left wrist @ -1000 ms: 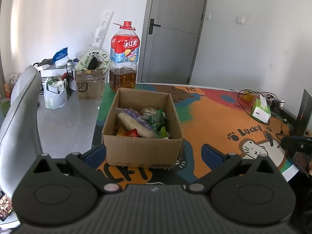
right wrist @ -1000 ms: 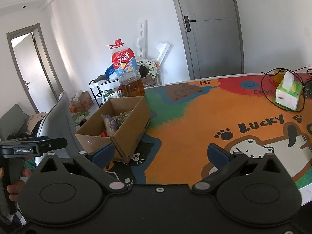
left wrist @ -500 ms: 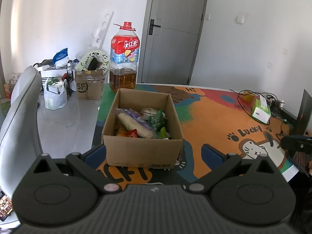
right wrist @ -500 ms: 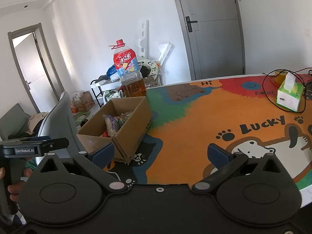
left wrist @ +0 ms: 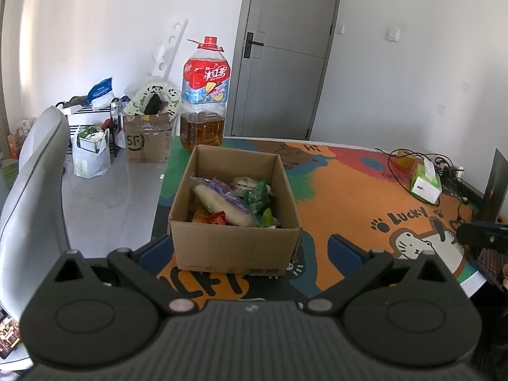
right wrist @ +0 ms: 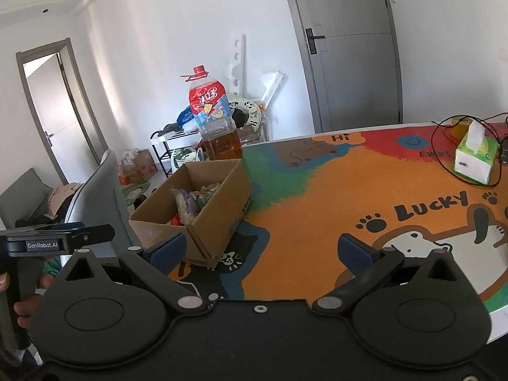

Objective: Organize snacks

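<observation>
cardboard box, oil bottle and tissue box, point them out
cardboard box (left wrist: 235, 247), left wrist view, front wall
oil bottle (left wrist: 205, 79), left wrist view, red label
tissue box (right wrist: 470, 166), right wrist view, white front face

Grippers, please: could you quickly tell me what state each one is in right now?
Left gripper: open, jaws spread wide, holding nothing, in front of the cardboard box.
Right gripper: open, holding nothing, over the table mat.
</observation>
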`<state>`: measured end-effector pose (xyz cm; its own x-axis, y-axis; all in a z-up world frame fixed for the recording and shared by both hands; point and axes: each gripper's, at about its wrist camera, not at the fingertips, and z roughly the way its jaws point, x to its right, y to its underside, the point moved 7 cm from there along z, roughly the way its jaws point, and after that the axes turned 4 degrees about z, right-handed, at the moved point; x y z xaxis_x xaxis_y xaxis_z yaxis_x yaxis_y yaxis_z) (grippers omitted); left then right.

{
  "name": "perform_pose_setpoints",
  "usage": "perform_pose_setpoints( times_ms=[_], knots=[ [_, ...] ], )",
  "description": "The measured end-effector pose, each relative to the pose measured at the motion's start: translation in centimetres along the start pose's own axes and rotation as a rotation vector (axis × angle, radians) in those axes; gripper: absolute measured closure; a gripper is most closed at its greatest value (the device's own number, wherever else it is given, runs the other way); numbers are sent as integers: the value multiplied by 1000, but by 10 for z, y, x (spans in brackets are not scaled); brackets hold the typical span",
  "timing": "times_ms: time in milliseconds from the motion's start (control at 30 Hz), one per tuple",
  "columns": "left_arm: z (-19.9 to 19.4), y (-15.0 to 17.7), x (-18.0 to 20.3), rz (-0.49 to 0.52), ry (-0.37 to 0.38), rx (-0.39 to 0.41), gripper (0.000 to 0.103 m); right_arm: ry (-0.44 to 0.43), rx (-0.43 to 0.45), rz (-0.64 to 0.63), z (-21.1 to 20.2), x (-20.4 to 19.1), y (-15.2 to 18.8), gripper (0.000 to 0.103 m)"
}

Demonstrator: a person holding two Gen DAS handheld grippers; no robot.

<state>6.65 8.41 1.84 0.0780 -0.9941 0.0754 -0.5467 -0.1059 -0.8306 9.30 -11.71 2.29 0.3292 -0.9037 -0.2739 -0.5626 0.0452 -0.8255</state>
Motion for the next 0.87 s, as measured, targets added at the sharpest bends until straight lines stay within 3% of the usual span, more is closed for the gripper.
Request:
perform_pose_setpoints(
  times_ms=[867],
  knots=[
    [-1,-1,4,9,5,9,0,1,7,11,-2,-3,-2,0]
  ],
)
